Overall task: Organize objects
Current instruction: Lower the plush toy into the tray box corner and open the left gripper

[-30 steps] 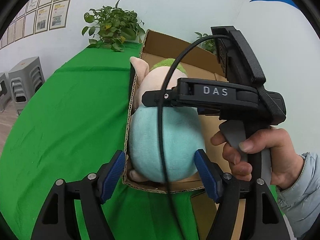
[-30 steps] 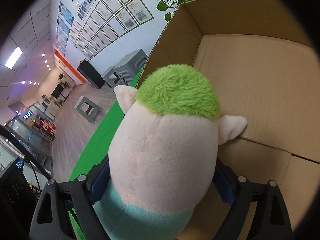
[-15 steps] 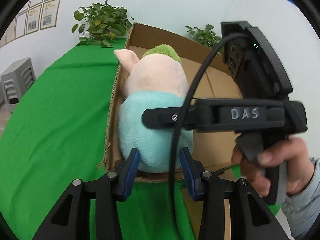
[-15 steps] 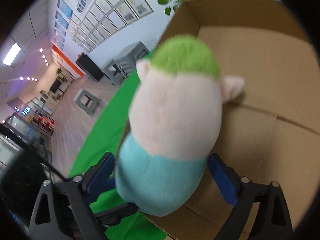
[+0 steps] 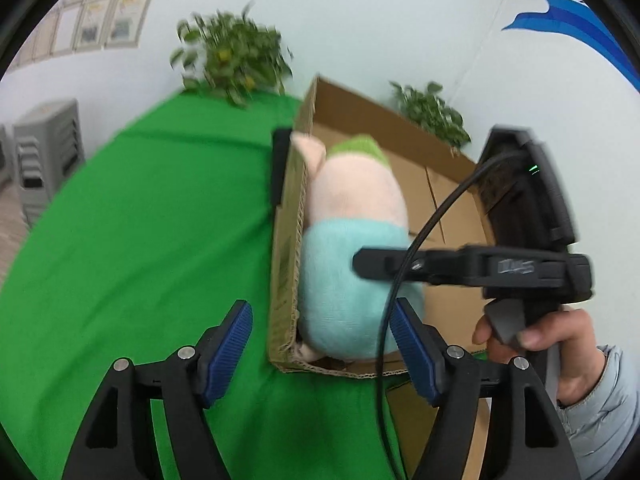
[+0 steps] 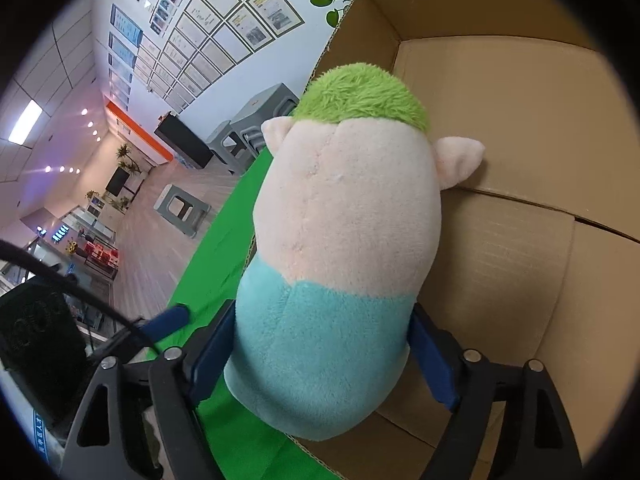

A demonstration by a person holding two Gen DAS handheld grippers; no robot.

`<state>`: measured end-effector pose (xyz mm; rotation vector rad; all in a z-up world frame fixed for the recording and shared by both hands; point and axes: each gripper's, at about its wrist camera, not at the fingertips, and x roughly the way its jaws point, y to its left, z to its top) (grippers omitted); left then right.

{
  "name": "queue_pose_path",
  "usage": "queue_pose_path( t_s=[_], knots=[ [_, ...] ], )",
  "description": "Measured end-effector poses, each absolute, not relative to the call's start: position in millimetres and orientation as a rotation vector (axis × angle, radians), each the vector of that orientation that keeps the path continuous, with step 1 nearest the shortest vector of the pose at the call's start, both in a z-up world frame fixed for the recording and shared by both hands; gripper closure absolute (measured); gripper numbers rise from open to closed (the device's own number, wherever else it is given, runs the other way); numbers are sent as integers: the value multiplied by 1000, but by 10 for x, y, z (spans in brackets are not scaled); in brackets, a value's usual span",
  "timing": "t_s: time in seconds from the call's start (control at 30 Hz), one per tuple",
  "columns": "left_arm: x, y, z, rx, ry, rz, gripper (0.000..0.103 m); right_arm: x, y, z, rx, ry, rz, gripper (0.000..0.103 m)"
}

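The plush (image 6: 340, 248) sits in the box (image 6: 520, 128), at its left wall by the near corner. The right gripper (image 6: 320, 352) has its blue pads against the toy's teal bottom on both sides, gripping it. The left gripper (image 5: 322, 344), whose jaws have just been opening, hangs open over the green cloth (image 5: 140, 220) before the box corner, holding nothing.

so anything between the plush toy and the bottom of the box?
Nothing visible. The plush toy sits between the right tool's pads, already inside the cardboard box, against its left wall. The floor beside it looks bare; directly under the toy is hidden. The left tool is open, outside the box.
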<state>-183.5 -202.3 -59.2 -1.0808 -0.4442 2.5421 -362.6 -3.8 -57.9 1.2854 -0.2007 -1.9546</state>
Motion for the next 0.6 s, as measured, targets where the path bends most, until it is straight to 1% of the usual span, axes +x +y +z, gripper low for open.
queue_pose_path(
  t_s=[0.13,0.17,0.3,0.33,0.37,0.5,0.6],
  knots=[
    [-1853,-1964,-725,-1077,-505,2433,32,-3466,207,-433,1200,-200,-2013,17],
    [-1841,-1954,-754,-1067,-496,2435,28,-3409,336,-382,1173,-214,-2031,14],
    [-1823,-1853,-721,-1022,-420,2437,17,-3125,919,-211,1076,-203,-2176,10],
    [-1794,-1835,-702,-1009,-402,2428,13,-3052,1079,-183,1055,-188,-2220,10],
    [-1680,-1798,-653,-985,-380,2409,12,-2989,1229,-163,1043,-178,-2253,10],
    [-1651,-1685,-456,-880,-270,2378,12,-2793,1624,-158,1016,-86,-2378,10],
    [-1548,-1575,-323,-839,-225,2289,6,-2708,1849,-154,989,-72,-2435,10]
  ],
)
